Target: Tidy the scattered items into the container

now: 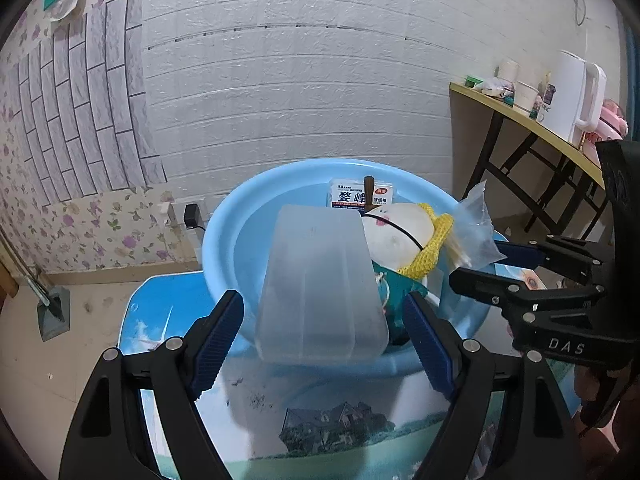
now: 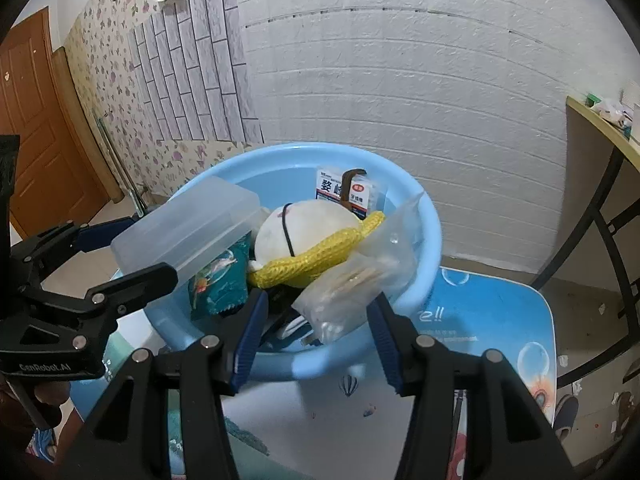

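step: drop-off looks done | ur left gripper [image 1: 324, 344] wide open, right gripper [image 2: 316, 344] part open, both empty | clear box [image 1: 320, 284] + baggie [image 2: 352, 280] sit in blue basin [image 1: 224, 232] | next: prob back off, check 4 strays

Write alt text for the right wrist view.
A light blue basin on a printed table holds a translucent plastic box, a white and yellow plush toy and a clear bag. The right gripper, jaws open, frames the bag without touching it.
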Tool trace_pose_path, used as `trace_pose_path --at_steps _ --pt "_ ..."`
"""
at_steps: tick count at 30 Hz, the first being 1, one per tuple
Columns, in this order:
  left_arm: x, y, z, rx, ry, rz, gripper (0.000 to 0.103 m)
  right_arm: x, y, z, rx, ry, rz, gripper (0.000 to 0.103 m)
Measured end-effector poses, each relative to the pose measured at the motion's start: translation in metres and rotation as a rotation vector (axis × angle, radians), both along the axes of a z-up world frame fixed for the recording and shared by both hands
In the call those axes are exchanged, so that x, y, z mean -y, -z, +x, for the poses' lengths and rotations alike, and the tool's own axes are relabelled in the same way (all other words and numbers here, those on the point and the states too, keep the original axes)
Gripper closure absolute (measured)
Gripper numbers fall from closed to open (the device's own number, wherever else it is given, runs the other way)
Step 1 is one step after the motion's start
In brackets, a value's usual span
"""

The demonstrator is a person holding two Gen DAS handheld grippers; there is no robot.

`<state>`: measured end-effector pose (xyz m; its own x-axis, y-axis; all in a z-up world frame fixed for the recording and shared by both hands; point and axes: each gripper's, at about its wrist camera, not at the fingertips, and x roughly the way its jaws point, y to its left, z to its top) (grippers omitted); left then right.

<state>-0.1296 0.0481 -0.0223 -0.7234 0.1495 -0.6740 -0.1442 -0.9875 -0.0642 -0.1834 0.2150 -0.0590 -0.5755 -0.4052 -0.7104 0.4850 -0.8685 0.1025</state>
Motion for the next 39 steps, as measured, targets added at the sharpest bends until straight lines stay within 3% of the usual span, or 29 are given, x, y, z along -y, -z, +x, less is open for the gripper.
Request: trace_pose_path --at_steps 18,39 --pt "0.033 0.001 0.031 0.020 -0.083 -0.005 0.022 -0.024 -0.015 0.018 -0.030 0.025 -0.032 0.052" --pt "0.033 0.012 -0.004 0.011 -0.086 -0.038 0.021 -0.021 -0.005 0.012 -0.003 0.029 -0.020 0.052"
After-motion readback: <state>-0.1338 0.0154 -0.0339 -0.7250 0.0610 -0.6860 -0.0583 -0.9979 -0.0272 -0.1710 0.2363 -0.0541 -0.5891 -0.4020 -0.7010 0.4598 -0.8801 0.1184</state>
